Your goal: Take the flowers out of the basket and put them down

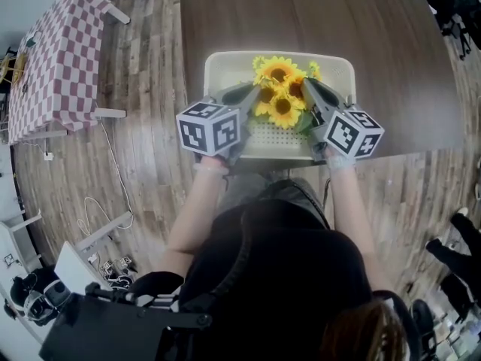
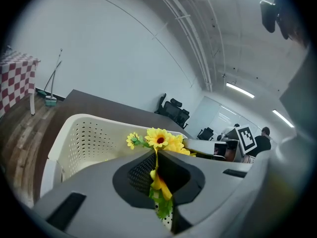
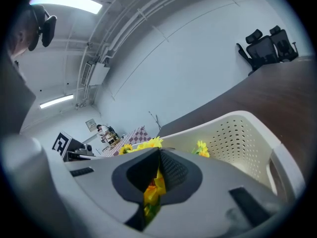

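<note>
Site: we find a dark brown table (image 1: 316, 21) on a wood-plank floor (image 1: 143, 156); a second table under a red and white checked cloth (image 1: 60, 59) stands well apart at the left.

Basket: a cream plastic basket (image 1: 225, 60) with perforated walls sits on the brown table, at the edge nearest the person.

Flowers: a bunch of yellow artificial sunflowers (image 1: 279, 89) with green leaves is inside the basket's outline, about its middle, between the two grippers. We cannot tell whether the stems touch the basket floor.

Left gripper: in the head view the left gripper (image 1: 254, 96) reaches into the basket from the left side of the bunch. In its own view the left gripper (image 2: 156, 157) has its jaws brought together on the bunch, with a yellow petal and a green leaf pinched in the seam; more flowers (image 2: 159, 139) show above the jaws and the basket (image 2: 79, 133) wall behind.

Right gripper: the right gripper (image 1: 307, 89) comes in from the right side of the bunch. In its own view the right gripper (image 3: 159, 157) is likewise clamped, yellow and green parts caught between the jaws; flowers (image 3: 148, 144) rise just past the tips and the basket (image 3: 247, 133) rim curves at the right.

Background: black office chairs (image 2: 173, 110) stand beyond the far end of the table.
</note>
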Available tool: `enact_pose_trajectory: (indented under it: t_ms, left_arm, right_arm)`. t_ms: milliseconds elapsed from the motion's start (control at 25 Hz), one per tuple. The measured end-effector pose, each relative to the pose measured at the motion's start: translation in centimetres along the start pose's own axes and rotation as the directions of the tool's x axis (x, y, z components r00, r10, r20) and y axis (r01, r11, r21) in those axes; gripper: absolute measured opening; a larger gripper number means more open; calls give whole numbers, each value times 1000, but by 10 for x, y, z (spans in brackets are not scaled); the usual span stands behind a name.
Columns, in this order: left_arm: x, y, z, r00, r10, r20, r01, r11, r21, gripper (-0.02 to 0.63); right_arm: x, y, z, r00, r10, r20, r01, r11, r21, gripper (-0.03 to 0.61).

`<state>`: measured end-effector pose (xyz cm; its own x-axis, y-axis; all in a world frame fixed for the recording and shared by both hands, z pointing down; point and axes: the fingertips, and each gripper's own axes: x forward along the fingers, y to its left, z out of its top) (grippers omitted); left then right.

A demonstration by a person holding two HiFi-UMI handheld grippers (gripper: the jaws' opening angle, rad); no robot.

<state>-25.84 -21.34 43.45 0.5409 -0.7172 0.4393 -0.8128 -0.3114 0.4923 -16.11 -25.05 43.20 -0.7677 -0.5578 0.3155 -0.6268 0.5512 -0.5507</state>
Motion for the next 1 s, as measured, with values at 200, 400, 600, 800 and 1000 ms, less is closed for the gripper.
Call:
enact_pose_trajectory:
  t_ms: [200, 400, 600, 800, 1000]
  left_arm:
    - [-8, -7, 6, 999, 25, 35, -26, 1000, 11, 11]
    - [-13, -17, 21, 994, 61, 94, -65, 997, 42, 11]
    - [-20, -28, 38, 979, 98, 180, -101, 995, 11, 11]
    - [-20, -54, 56, 961, 140, 240, -150, 988, 24, 9]
    - [-13, -77, 76, 937, 165, 308, -174, 985, 1, 8]
  right_arm:
    - [-6, 12, 6, 999, 43, 11, -43, 999, -10, 6]
    - [-13, 19, 17, 996, 83, 27, -82, 995, -50, 6]
    - [-18, 27, 33, 990, 137, 27, -134, 987, -89, 6]
    - [-33, 32, 57, 980, 199, 26, -194, 974, -120, 6]
    - [-45, 26, 81, 967, 255, 22, -250, 958, -141, 6]
